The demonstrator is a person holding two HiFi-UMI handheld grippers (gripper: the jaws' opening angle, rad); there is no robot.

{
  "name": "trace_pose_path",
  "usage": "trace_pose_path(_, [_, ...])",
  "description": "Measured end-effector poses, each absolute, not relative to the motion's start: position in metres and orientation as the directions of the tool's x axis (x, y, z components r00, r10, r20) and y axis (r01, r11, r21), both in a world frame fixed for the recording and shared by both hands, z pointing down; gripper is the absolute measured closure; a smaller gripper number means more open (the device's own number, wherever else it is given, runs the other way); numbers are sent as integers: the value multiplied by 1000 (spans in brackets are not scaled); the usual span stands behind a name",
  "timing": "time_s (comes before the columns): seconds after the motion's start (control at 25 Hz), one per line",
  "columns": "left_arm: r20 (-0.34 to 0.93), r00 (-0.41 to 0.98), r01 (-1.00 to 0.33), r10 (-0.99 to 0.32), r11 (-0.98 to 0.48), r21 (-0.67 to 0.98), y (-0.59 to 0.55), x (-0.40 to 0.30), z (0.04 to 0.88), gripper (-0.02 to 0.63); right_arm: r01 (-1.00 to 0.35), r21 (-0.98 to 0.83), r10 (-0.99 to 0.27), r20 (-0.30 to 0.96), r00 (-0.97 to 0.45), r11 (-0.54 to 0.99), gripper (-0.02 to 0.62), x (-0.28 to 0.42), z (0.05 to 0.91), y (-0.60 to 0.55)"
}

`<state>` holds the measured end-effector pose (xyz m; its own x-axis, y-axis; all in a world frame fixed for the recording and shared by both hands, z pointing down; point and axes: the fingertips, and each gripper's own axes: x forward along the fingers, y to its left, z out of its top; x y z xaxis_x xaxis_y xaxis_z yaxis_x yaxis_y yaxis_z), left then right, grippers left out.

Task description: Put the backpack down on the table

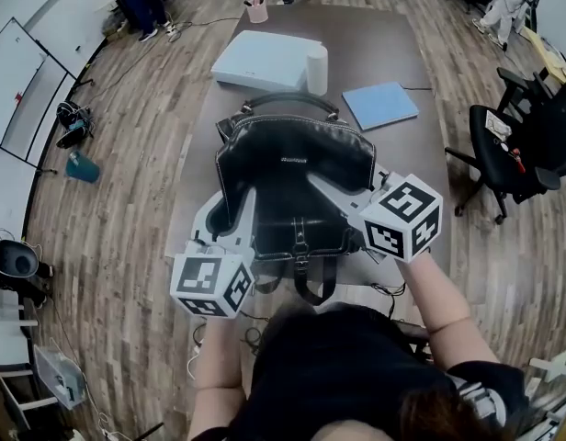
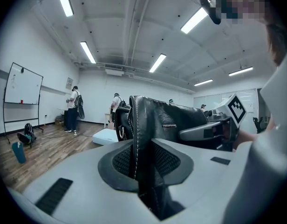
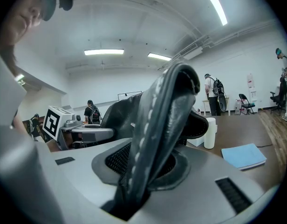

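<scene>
My left gripper (image 1: 239,217) clamps the backpack (image 1: 295,177) at its left edge and my right gripper (image 1: 333,191) clamps its right edge, so it sits between them over the near end of the table (image 1: 421,145). Behind it on the table stands a paper roll (image 1: 317,69), with a flat box (image 1: 265,60) just left of it and a notebook (image 1: 380,105) to its right. A cup (image 1: 257,11) sits at the far end. An office chair (image 1: 513,150) stands right of the table; a whiteboard (image 1: 21,90) stands well off to the left.

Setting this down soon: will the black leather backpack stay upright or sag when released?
Probably floppy: the backpack folds thin where the left tool pinches it. Likely to sag, since its straps dangle limp. The smooth leather may slip.
</scene>
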<state>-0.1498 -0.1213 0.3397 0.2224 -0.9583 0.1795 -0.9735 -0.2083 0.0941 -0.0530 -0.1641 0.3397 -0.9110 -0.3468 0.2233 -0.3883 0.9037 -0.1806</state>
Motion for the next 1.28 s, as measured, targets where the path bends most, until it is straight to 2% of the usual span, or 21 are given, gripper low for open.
trace_pose_path(0.28, [173,226,-974,-959,-217,70,-168,-155,332,506,-411,-165,-377,200,-904,897,483,-58,334,-209])
trace_pose_path(0.68, [168,301,-953,-939,-293,74,-252,-171,334,506,-501,-146,-470,202,-859,853,480,-70,336,-286])
trace_pose_path(1.28, [216,312,-949,-925,-296,107,-331,-217,374,503,-527,-176,-479,255,-840,831,476,-114,375,-365])
